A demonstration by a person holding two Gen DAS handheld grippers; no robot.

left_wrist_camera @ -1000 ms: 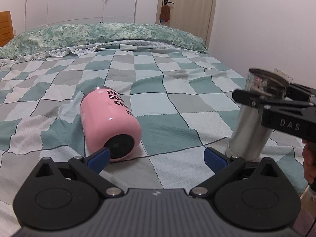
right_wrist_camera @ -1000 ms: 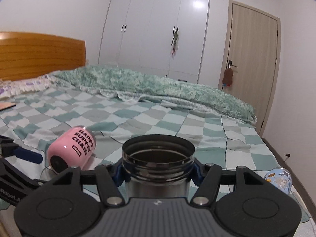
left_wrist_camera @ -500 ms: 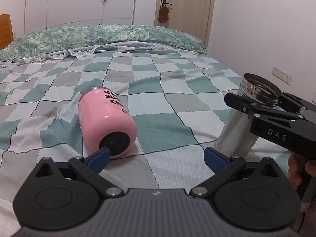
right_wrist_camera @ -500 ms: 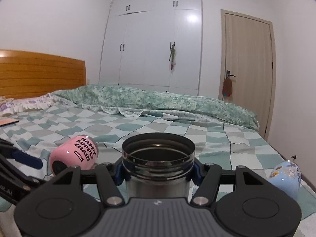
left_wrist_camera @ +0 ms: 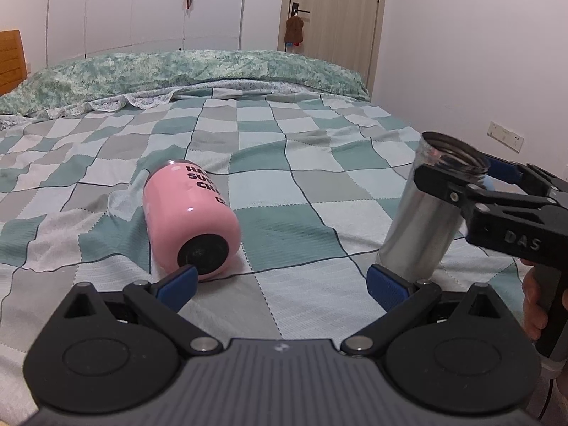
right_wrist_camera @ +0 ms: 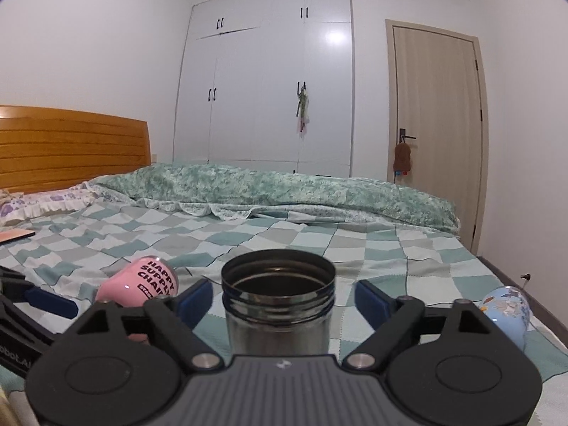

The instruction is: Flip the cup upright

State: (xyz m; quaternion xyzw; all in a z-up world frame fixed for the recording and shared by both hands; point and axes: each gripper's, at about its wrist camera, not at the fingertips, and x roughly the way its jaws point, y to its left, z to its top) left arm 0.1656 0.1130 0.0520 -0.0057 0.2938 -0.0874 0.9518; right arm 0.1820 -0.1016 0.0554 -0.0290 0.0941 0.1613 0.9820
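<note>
Right wrist view: the right claw (right_wrist_camera: pixel 284 296) has just spread off the steel cup (right_wrist_camera: pixel 278 305) — standing upright on the bed (left_wrist_camera: pixel 284 177); the left claw (left_wrist_camera: pixel 282 285) gapes empty by the pink cup (left_wrist_camera: pixel 190 213).

place: home bedroom | evidence: bed (right_wrist_camera: pixel 319 248) with checkered cover, wooden headboard (right_wrist_camera: pixel 71 149), white wardrobe (right_wrist_camera: pixel 266 88), door (right_wrist_camera: pixel 436 124)

Bare quilt (left_wrist_camera: pixel 301 294) lies between the toppled pink cup (left_wrist_camera: pixel 190 218) and upright steel cup (left_wrist_camera: pixel 422 220).

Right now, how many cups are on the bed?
3: steel cup standing upright between the open right gripper; pink cup on its side near the left gripper; blue cup at the bed's right edge.
</note>
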